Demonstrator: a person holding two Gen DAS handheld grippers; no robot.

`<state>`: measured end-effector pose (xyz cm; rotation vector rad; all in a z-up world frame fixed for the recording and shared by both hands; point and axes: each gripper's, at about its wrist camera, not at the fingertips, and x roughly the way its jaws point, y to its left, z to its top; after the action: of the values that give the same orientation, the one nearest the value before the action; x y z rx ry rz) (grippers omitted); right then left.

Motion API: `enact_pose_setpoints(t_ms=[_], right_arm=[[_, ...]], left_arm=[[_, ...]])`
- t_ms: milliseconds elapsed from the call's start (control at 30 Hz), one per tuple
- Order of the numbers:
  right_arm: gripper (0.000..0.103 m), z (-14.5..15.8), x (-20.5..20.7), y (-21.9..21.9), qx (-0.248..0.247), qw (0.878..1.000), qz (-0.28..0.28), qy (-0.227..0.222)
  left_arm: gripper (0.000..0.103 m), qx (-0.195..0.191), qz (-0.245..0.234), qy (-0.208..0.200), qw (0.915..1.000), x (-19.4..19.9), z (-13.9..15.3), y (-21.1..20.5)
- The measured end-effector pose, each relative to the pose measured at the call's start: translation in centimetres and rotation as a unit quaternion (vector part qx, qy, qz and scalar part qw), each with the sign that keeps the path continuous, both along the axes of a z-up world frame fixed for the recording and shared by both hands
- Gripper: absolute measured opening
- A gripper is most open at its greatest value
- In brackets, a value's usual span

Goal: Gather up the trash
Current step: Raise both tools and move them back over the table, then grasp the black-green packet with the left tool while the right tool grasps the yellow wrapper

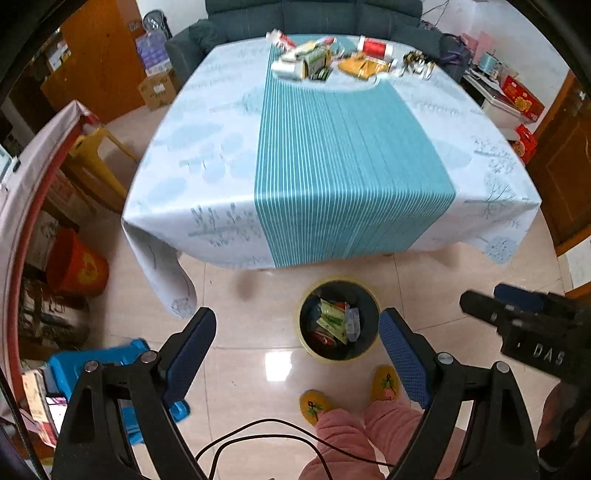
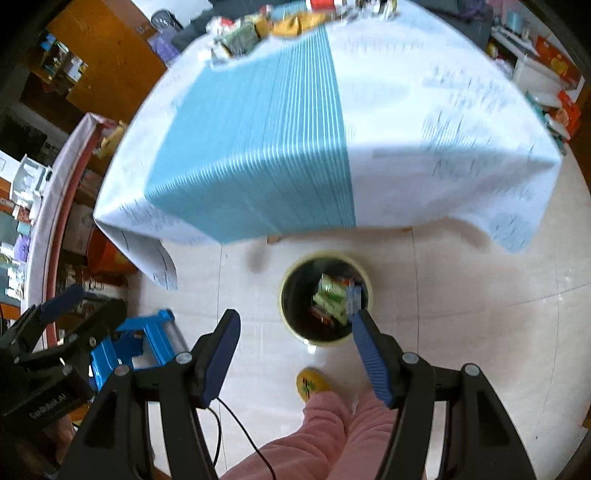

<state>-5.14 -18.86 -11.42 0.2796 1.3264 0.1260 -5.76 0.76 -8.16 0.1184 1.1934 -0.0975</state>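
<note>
A yellow-rimmed trash bin (image 1: 338, 319) stands on the floor in front of the table and holds green and red wrappers; it also shows in the right wrist view (image 2: 325, 299). A pile of trash (image 1: 325, 59) lies at the table's far edge: wrappers, small boxes and a red can; it also shows, blurred, in the right wrist view (image 2: 266, 26). My left gripper (image 1: 297, 332) is open and empty, high above the floor beside the bin. My right gripper (image 2: 295, 328) is open and empty above the bin. The right gripper also shows in the left wrist view (image 1: 517, 314).
The table (image 1: 207, 155) has a white and teal striped cloth. A blue stool (image 1: 110, 376) and a red bucket (image 1: 75, 264) stand on the floor at left. A sofa (image 1: 314, 14) is behind the table. The person's pink legs and yellow slippers (image 1: 384, 384) are below me.
</note>
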Motion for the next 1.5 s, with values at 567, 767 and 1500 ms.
enact_pose_setpoints(t_ms=[567,767,1500], right_arm=[[0.063,9.5,3.9,-1.5,-0.026,0.989,-0.046,-0.141],[0.063,9.2,7.8,-2.8,-0.032,0.988,-0.034,-0.147],[0.063,-0.5,36.6,-6.7,0.093,0.993,0.068,-0.013]], left_arm=[[0.088,-0.006,-0.024,-0.07,0.9972,5.2,9.0,0.2],[0.088,-0.002,0.008,-0.057,0.9983,10.0,8.4,0.2],[0.07,-0.008,0.14,0.023,0.9898,31.4,2.3,-7.4]])
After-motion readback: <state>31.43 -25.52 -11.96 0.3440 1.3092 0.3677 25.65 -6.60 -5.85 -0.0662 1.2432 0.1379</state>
